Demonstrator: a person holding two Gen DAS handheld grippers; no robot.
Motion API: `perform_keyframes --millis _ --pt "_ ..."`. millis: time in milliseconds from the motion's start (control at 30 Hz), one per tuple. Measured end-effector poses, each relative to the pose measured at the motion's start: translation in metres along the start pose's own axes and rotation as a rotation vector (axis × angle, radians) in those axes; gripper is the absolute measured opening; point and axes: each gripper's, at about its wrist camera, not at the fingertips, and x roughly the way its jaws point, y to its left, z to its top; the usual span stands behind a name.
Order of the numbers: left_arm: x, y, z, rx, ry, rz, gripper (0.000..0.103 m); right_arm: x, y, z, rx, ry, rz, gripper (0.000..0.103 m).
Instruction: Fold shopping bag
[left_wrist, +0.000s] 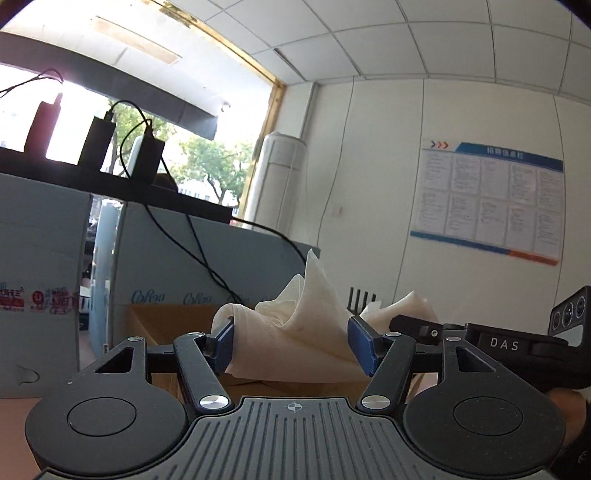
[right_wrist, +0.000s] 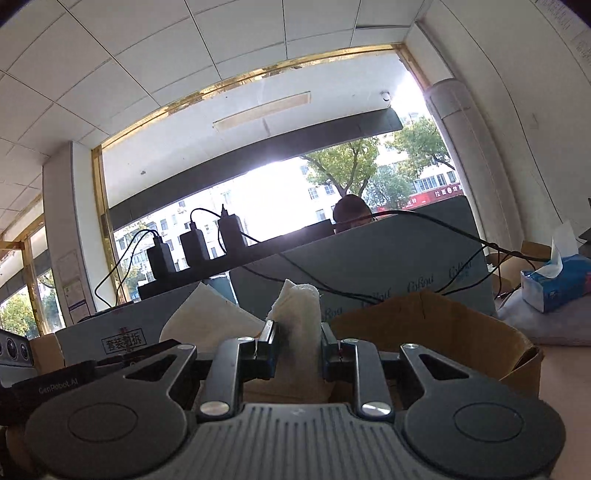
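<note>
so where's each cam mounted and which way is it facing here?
Left wrist: behind the left gripper, facing level at a wall poster; white shopping bag bunched between its blue pads; right gripper at right edge.
Right wrist: behind the right gripper, facing the window; narrow jaws around a bag fold; left gripper at left edge.
Shared: bag, cardboard box, chargers.

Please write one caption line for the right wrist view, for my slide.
Right gripper holding a bunched white shopping bag above an open cardboard box, window behind.
</note>
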Motion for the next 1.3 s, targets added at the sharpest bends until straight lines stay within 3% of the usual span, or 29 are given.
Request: perform_keyframes --millis 267,333,400,467,533,600,833,967,1100,1200,1300 --pt "0.043 0.004 -0.012 0.051 0.162 0.076 0.065 0.084 -0.012 -0.009 -0.056 0.185 -0.139 0.031" --pt "0.042 0.002 -0.017 0.080 0.174 0.074 0.082 0.091 -0.014 -0.012 -0.065 0.215 -0.156 0.034" --pt "0.038 0.000 -0.017 0.108 0.164 0.083 0.091 0.098 -0.017 -0.015 -0.076 0.243 -0.183 0.035" --pt "0.032 -0.003 -0.019 0.133 0.143 0.097 0.098 0.103 -0.019 -0.016 -0.096 0.265 -0.230 0.044" --pt "0.026 -0.004 -0.019 0.139 0.123 0.100 0.101 0.101 -0.019 -0.014 -0.109 0.252 -0.275 0.061" --pt "0.011 -0.001 -0.021 0.116 0.094 0.088 0.102 0.097 -0.019 -0.011 -0.104 0.223 -0.296 0.066" --pt "-0.034 0.005 -0.024 0.069 -0.033 0.079 0.103 0.039 0.036 -0.007 -0.129 0.133 -0.211 0.093" --pt "-0.059 0.010 -0.032 0.043 -0.097 0.111 0.103 0.029 0.074 -0.015 -0.177 0.126 -0.137 0.095" --pt "-0.093 0.021 -0.044 0.008 -0.183 0.211 0.103 0.023 0.108 -0.030 -0.193 0.069 -0.063 0.103" --pt "-0.112 0.029 -0.049 0.009 -0.196 0.323 0.103 0.018 0.137 -0.049 -0.234 0.007 -0.010 0.103" --pt "-0.133 0.039 -0.052 0.017 -0.193 0.424 0.103 0.023 0.157 -0.066 -0.217 0.022 0.037 0.103"
